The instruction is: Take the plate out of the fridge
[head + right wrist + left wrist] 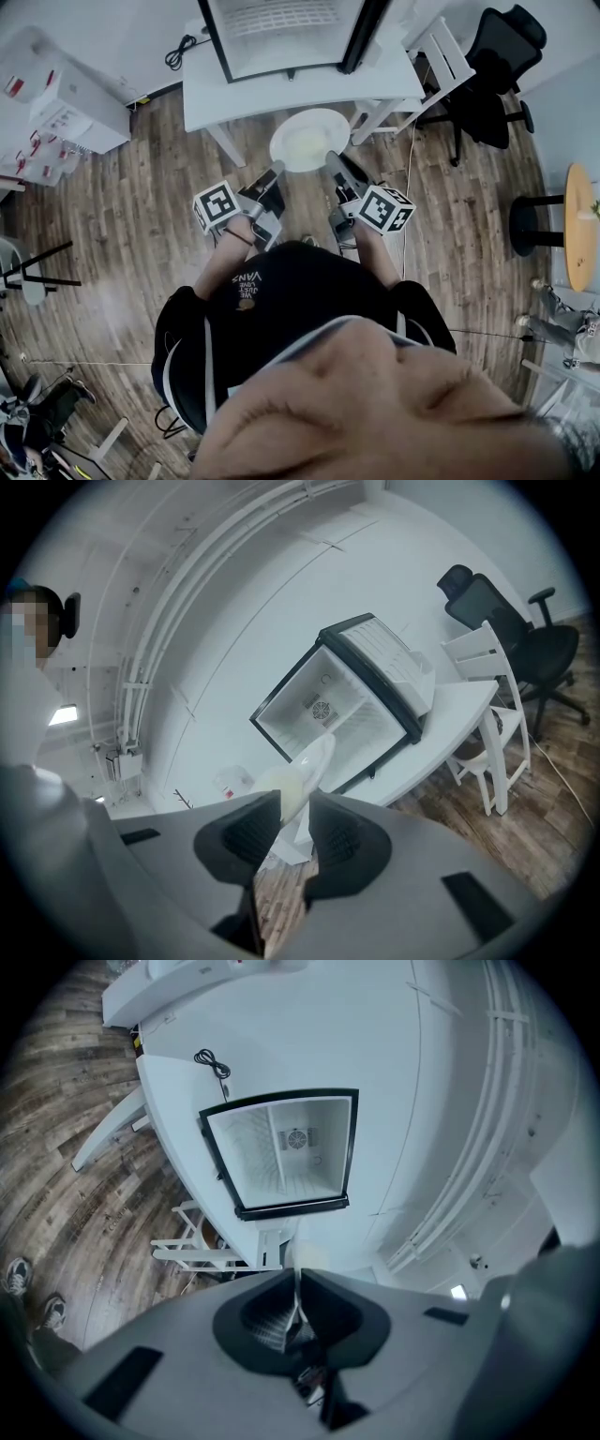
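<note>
A white plate (pixel 309 141) hangs in the air in front of the open white mini fridge (pixel 281 33), held by its near rim from both sides. My left gripper (pixel 276 172) is shut on the plate's left edge; in the left gripper view that edge shows as a thin white line (pixel 299 1274) pinched between the dark pads (pixel 265 1316). My right gripper (pixel 334 161) is shut on the right edge, and the plate (pixel 307 766) rises slanted out of its jaws. The fridge (pixel 281 1152) (pixel 347 700) stands empty, its door swung open.
The fridge sits on a white table (pixel 300 89) with a black cable (pixel 178 52) on it. A white chair (pixel 441 56) and a black office chair (pixel 497 84) stand at the right, a round wooden table (pixel 581 225) farther right, white boxes (pixel 66 108) at the left. Wood floor (pixel 141 225) lies below.
</note>
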A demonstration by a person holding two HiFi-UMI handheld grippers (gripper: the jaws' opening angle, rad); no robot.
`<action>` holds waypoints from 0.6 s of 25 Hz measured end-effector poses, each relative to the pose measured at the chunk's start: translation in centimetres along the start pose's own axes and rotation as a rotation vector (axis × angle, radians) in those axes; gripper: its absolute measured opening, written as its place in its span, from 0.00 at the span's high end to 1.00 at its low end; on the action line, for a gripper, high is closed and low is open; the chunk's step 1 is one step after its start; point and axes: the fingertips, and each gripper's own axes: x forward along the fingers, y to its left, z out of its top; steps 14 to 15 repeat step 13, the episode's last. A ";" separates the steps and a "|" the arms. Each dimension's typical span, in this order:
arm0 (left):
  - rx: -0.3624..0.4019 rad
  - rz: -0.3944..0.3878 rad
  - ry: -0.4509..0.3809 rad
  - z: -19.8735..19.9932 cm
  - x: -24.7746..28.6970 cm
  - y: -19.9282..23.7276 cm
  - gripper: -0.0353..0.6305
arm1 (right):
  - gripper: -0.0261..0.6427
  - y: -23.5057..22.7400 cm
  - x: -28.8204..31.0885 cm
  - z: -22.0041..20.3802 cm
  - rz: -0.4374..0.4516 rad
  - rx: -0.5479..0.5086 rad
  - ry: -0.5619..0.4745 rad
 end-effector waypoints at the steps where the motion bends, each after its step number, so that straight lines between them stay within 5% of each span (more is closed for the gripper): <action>1: 0.001 -0.005 0.000 0.2 -0.2 -0.1 0.90 | 0.81 0.2 0.1 -0.1 0.000 -0.001 -0.001; 15: 0.000 -0.003 0.009 0.6 -0.8 0.3 0.90 | 0.81 0.6 0.4 -0.4 -0.009 -0.007 -0.012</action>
